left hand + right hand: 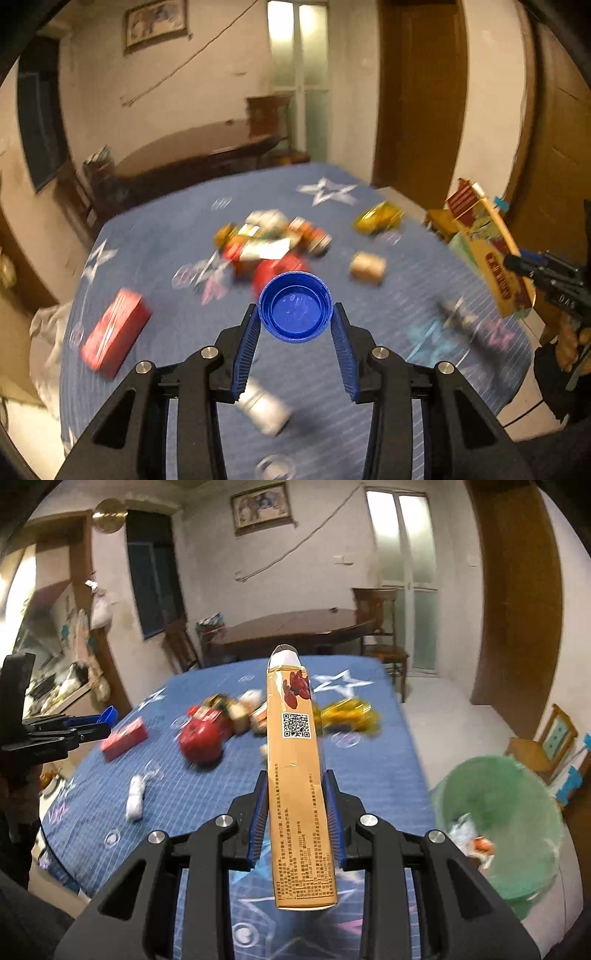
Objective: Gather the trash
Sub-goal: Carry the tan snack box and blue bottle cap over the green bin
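My left gripper (295,314) is shut on a blue bottle cap (295,306), held above the blue star-patterned tablecloth (177,325) with its hollow side facing the camera. My right gripper (295,782) is shut on a long tan carton (299,775) with a QR code, held lengthwise over the table. In the left wrist view that carton (491,251) and the right gripper (517,264) show at the right edge. The left gripper (103,723) with the cap appears at the left of the right wrist view. A green-lined trash bin (498,819) stands on the floor to the right of the table.
Scattered on the cloth are a red box (114,332), a red round pack (201,742), a yellow wrapper (349,712), a white roll (135,799), a tan lump (367,267) and a silver can (264,410). A dark wooden table (295,627) and chairs stand behind.
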`<state>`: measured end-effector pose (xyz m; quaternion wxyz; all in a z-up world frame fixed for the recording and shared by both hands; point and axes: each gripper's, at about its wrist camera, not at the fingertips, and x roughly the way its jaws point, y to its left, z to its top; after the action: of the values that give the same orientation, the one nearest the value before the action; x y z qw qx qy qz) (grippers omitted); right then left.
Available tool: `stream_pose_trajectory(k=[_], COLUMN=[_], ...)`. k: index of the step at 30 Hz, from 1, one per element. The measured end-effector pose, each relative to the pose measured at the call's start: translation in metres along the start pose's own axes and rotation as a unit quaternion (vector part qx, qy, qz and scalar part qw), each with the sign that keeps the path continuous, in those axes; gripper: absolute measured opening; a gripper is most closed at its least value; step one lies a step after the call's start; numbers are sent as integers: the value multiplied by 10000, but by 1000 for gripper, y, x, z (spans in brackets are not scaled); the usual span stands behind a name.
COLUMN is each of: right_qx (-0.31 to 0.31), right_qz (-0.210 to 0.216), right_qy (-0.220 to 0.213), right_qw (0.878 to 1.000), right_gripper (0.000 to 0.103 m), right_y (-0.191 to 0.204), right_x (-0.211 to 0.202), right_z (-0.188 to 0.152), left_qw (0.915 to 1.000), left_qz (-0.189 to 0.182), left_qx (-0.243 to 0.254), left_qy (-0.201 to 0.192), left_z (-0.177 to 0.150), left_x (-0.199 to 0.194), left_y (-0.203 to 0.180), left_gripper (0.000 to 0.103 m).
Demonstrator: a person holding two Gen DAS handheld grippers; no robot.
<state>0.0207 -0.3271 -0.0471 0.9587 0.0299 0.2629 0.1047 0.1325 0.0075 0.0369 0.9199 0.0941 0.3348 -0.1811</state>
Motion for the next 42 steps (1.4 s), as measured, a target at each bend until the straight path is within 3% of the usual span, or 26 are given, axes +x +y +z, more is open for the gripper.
stream_pose_trajectory(k=[6,12,24,30,42], right_qx=[347,757,1414,1579,1790], right_qz=[-451,-892,-1768,-1924,-1892], right_qy=[-110,92,545,716,900], right_qw=[9983,9931,9725,9659,9613], right_gripper=[28,28,28,28,28], right_y=[-51,-106,-192,-216,-237], right_x=[-30,-52,-63,-55,-41], right_z=[30,48,43,32,20], left_qw=[9984,9941,9798,9747,9697], left_qz=[-325,-557,-1019,-1071,-1093], left_qx=[457,923,1722,1960,2156], left_qy=[-123,-63,29,62,360], left_z=[68,110,141,140,119], left_x=[30,75,134,159,204], left_y=[-88,-180,-328,-374,-392], left_gripper=[41,41,41,41,41])
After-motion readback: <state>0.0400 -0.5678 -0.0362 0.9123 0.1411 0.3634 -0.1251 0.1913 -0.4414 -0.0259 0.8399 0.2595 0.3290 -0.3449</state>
